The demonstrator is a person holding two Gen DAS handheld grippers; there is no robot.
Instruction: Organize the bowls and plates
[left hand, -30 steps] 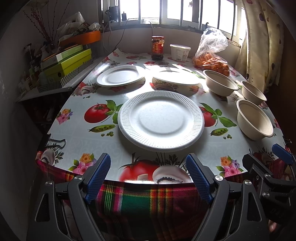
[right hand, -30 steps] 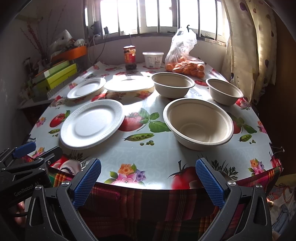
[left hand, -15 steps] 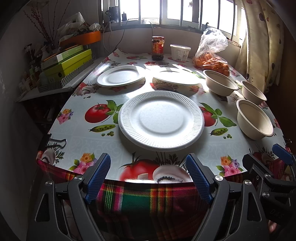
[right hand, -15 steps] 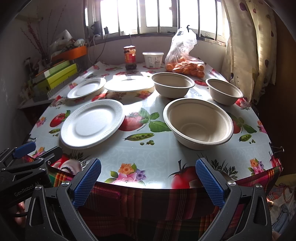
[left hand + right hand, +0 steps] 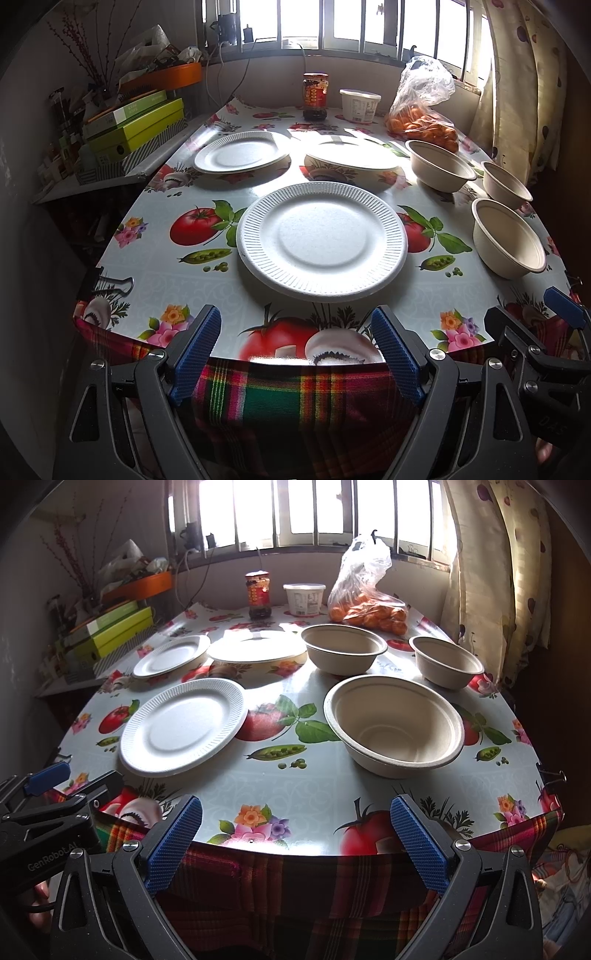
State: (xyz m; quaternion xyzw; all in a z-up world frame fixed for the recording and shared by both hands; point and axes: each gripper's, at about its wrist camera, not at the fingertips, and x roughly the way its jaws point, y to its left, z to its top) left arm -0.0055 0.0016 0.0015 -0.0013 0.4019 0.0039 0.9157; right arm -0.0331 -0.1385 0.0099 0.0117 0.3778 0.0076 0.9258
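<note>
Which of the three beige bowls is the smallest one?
The far-right bowl beside the curtain; the other two bowls are clearly wider.

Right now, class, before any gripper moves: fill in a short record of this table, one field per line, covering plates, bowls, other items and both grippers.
Plates: large white plate near the front edge; smaller white plate further back on the left
Bowls: three beige bowls, separate, not stacked: large bowl, middle bowl, small bowl
Covered dish: patterned dish with a white lid
Other items: sauce jar, white tub, bag of oranges
Left gripper: open, empty, short of the table edge
Right gripper: open, empty
</note>
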